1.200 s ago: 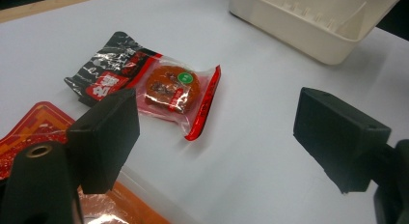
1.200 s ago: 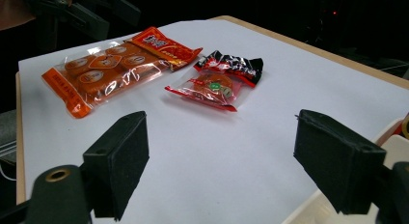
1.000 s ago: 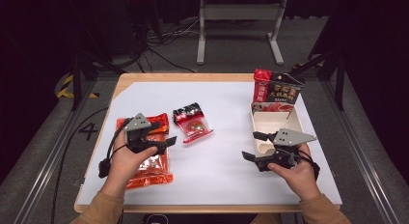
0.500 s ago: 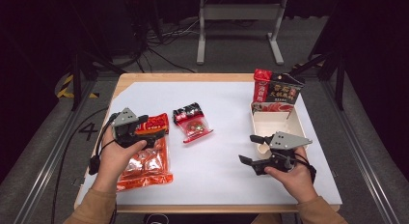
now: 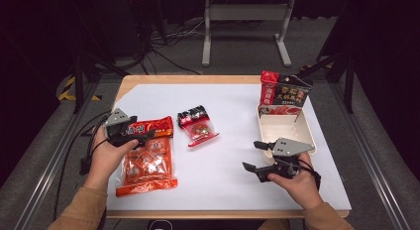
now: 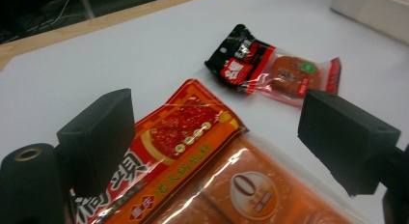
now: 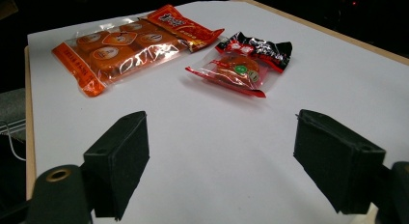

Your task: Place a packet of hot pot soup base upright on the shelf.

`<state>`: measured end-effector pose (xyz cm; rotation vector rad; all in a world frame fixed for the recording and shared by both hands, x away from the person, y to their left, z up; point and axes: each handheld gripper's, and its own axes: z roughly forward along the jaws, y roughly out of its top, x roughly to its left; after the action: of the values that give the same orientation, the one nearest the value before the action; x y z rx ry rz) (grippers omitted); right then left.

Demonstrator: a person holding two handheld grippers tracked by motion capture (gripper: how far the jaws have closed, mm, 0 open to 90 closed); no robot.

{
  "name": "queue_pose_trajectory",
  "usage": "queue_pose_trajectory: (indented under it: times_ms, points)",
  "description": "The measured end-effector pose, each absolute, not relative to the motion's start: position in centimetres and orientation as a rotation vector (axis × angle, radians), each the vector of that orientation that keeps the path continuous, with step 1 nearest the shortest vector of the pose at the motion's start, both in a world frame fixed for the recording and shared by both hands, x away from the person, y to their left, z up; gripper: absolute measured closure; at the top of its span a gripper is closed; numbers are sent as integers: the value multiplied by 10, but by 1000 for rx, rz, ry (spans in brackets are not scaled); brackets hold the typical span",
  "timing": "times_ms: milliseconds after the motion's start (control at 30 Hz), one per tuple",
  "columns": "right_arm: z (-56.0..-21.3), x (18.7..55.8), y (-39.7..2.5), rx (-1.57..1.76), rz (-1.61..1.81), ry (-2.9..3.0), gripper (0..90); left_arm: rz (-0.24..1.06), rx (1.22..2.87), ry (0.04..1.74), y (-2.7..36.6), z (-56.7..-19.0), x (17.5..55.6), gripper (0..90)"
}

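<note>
A large orange packet [image 5: 148, 158] [image 6: 202, 151] [image 7: 120, 43] lies flat at the table's left. My left gripper [image 5: 143, 135] [image 6: 217, 113] hovers open over its top printed end, with the jaws wide apart on either side of it. To the right of that packet lies a small red-and-black packet [image 5: 197, 126] [image 6: 270, 67] [image 7: 241, 62]. My right gripper [image 5: 253, 155] [image 7: 219, 122] is open above the bare white mat at the front right, with nothing between its jaws. It points left toward both packets.
A white box [image 5: 303, 128] with a red printed lid [image 5: 282, 93] standing up behind it sits at the right, just beyond the right gripper. The white mat [image 5: 228, 96] covers the wooden tabletop. Cables trail off the left edge.
My left gripper has drawn back to the left, from over the middle of the orange packet to its top end. The right gripper has drifted slightly toward the front edge.
</note>
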<state>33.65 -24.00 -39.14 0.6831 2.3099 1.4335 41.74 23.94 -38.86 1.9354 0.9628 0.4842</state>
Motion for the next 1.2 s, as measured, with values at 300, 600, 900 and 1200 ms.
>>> queue_pose_trajectory:
  times_ms: [300,600,900,1200]
  points:
    - [-395,339,-238,685,1423,2331,208,486,1879,1024,269,-398,433,135]
    - [-396,338,-236,674,1421,2339,207,509,1901,1102,289,-409,446,145]
    - [-395,334,-231,654,1423,2358,204,489,1903,1170,297,-419,458,145]
    - [-392,329,-229,630,1410,2356,200,465,1958,1253,293,-428,465,123]
